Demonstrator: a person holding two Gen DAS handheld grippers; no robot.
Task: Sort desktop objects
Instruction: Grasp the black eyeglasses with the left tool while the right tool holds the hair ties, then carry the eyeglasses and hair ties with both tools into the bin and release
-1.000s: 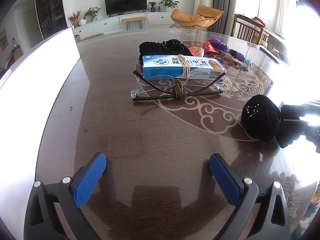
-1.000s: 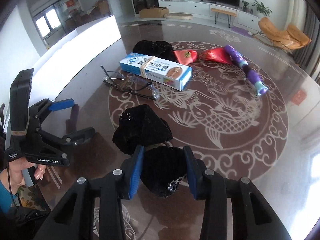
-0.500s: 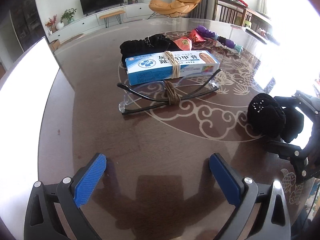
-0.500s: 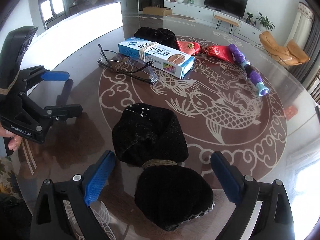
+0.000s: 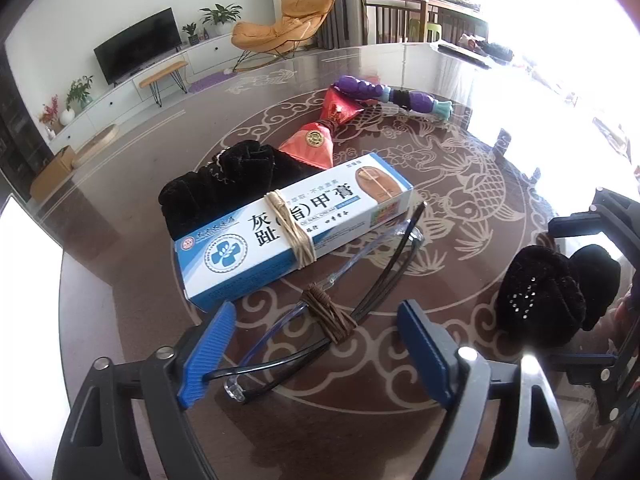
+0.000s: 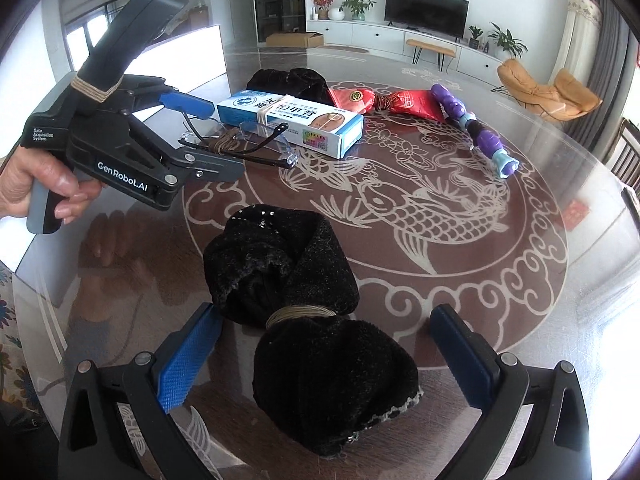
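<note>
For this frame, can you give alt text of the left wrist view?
The left gripper is closing around folded glasses bound with brown cord, on a patterned round table. A blue box lies just beyond; a black cloth bundle sits right.

This is a home, in a big living room. A black TV [image 6: 426, 4] stands on a long white cabinet [image 6: 384, 34] by the wall. Green plants [image 6: 354, 4] in pots sit on it. An orange soft chair [image 6: 548, 88] is near long curtains [image 6: 580, 32]. A round brown table [image 6: 520, 280] has a fish picture on it.
</note>
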